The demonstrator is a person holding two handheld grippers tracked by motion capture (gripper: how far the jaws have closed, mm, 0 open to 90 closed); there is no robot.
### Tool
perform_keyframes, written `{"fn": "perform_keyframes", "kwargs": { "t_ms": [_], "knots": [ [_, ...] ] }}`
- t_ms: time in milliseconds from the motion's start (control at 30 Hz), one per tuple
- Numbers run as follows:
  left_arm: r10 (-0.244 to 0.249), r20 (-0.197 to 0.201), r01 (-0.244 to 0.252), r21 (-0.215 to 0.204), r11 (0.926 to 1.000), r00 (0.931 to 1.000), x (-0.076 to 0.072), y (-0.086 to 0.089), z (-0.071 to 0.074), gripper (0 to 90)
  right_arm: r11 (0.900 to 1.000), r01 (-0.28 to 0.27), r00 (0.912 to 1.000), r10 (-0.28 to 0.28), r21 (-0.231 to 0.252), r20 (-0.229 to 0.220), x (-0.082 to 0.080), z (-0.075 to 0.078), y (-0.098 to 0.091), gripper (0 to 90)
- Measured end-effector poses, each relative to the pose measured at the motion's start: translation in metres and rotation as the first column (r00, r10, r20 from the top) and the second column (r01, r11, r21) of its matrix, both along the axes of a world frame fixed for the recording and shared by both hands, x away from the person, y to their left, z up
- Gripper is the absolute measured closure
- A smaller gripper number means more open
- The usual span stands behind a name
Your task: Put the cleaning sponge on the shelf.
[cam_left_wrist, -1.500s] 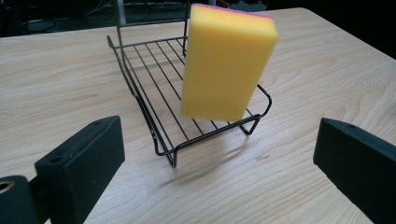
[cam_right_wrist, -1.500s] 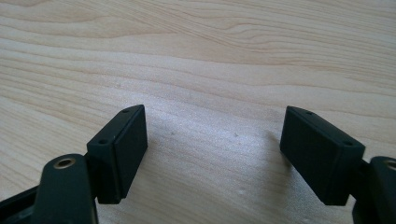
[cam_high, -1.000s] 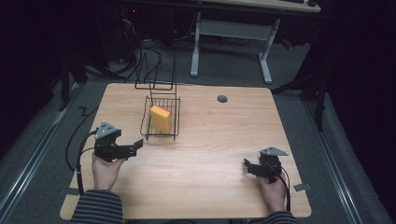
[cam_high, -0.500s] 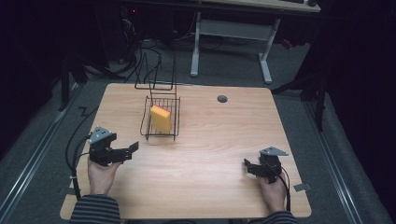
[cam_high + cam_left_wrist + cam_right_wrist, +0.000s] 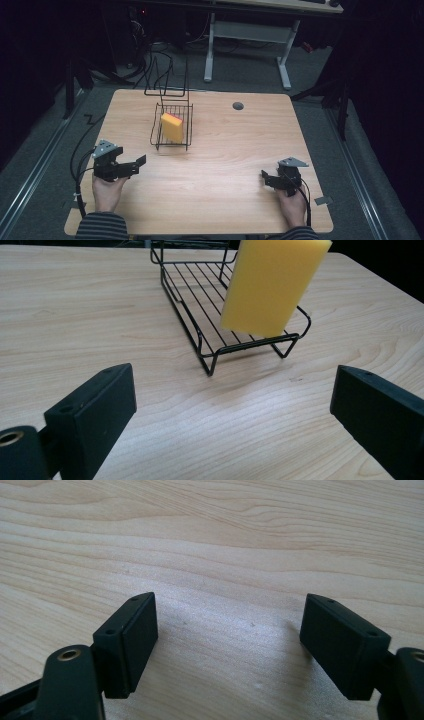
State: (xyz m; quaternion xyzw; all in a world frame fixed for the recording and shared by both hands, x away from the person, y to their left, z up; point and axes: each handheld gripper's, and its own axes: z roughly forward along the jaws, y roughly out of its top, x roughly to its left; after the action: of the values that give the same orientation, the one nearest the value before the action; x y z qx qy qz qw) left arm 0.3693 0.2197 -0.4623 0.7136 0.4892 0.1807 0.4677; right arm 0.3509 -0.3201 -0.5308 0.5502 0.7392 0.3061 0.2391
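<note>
A yellow sponge (image 5: 172, 126) with a pink edge stands tilted in a black wire basket (image 5: 159, 136) at the table's middle left; in the left gripper view the sponge (image 5: 272, 285) leans against the basket's (image 5: 200, 305) right side. My left gripper (image 5: 137, 163) is open at the front left, its jaws pointing toward the basket and a short way from it, nothing between them (image 5: 240, 425). Held low over bare wood at the front right, my right gripper (image 5: 265, 178) is open and empty (image 5: 227, 640).
The wooden table (image 5: 240, 150) has a round grey cable hole (image 5: 238, 106) near its far edge. A tall black wire frame (image 5: 167, 75) rises behind the basket. A strip of tape (image 5: 323, 200) lies near the front right corner. Cables trail off the left edge.
My left gripper has drawn back toward the front left, away from the basket. The right gripper has stayed put. The sponge and basket have not moved.
</note>
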Motion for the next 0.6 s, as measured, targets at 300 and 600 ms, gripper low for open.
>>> {"fn": "perform_keyframes", "kwargs": {
  "t_ms": [300,600],
  "knots": [
    [0.013,-0.016,-0.013,-0.011,0.9999,0.9998,-0.004,0.004,-0.01,5.6,1.0,0.0,1.0,0.0,0.0,0.0,0.0,0.0,0.0,23.4],
    [0.021,-0.038,-0.022,-0.005,0.9998,0.999,-0.005,0.003,-0.021,5.6,1.0,0.0,1.0,0.0,0.0,-0.001,0.0,0.0,0.0,23.4]
  ]
}}
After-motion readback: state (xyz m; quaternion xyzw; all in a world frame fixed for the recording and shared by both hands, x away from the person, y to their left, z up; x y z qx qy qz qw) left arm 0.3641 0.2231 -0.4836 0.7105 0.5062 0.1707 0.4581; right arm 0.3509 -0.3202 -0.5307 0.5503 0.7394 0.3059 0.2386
